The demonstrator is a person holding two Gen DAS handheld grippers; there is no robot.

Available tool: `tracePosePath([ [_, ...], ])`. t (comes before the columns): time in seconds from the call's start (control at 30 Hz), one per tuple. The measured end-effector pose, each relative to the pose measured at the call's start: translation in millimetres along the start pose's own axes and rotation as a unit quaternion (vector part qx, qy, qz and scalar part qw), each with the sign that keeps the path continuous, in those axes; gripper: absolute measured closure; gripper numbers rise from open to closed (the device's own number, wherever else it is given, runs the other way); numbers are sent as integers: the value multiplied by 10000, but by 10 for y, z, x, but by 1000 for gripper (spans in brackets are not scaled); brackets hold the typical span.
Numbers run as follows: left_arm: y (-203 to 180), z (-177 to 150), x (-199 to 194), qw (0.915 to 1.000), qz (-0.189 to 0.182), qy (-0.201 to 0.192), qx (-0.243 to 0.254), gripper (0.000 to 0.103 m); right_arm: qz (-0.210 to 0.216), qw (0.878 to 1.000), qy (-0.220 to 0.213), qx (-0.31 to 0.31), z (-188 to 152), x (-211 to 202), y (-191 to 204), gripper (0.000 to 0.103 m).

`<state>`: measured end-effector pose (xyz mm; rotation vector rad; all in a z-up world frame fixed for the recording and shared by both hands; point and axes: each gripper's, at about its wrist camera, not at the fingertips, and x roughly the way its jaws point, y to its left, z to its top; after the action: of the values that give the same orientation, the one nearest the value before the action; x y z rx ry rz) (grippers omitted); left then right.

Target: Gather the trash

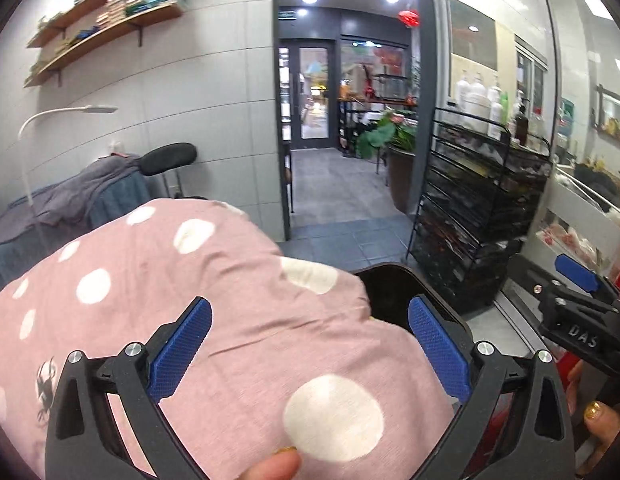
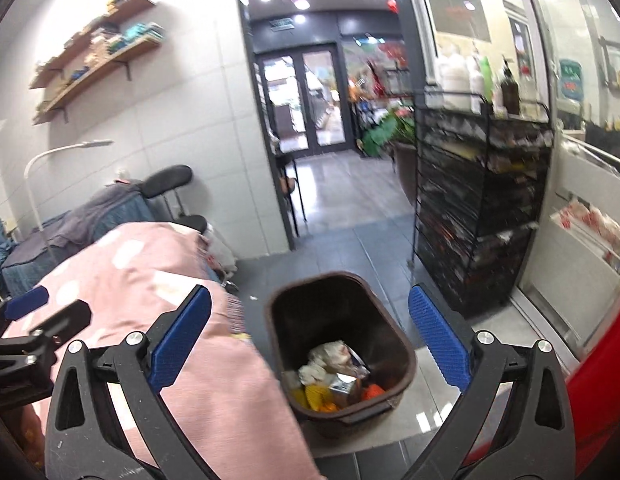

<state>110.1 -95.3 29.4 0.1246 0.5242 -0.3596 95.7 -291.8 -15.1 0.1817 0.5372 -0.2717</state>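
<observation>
A dark brown trash bin stands on the tiled floor beside a bed under a pink, white-dotted blanket. Crumpled paper, a foil wrapper and orange and yellow scraps lie in its bottom. My right gripper hangs above the bin, open, with nothing between its fingers. My left gripper is open and empty over the blanket, with a thumb at its base. Past it only the bin's far rim shows. Each view catches a blue pad of the other gripper.
A black wire rack full of small items and topped with bottles stands right of the bin. A doorway opens onto a tiled hall with a potted plant. A grey-covered bed, a white lamp and wall shelves are at the left.
</observation>
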Motion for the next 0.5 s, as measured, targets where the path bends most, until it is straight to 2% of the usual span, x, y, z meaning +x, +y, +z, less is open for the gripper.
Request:
tracePosePath([
  [0.27, 179, -199, -234, 9986, 404, -121, -330, 6, 270, 9978, -244, -557, -171, -352, 335, 6],
  [0.5, 288, -297, -475, 9965, 576, -384, -477, 6, 410, 9968, -270, -630, -245, -503, 400, 6],
])
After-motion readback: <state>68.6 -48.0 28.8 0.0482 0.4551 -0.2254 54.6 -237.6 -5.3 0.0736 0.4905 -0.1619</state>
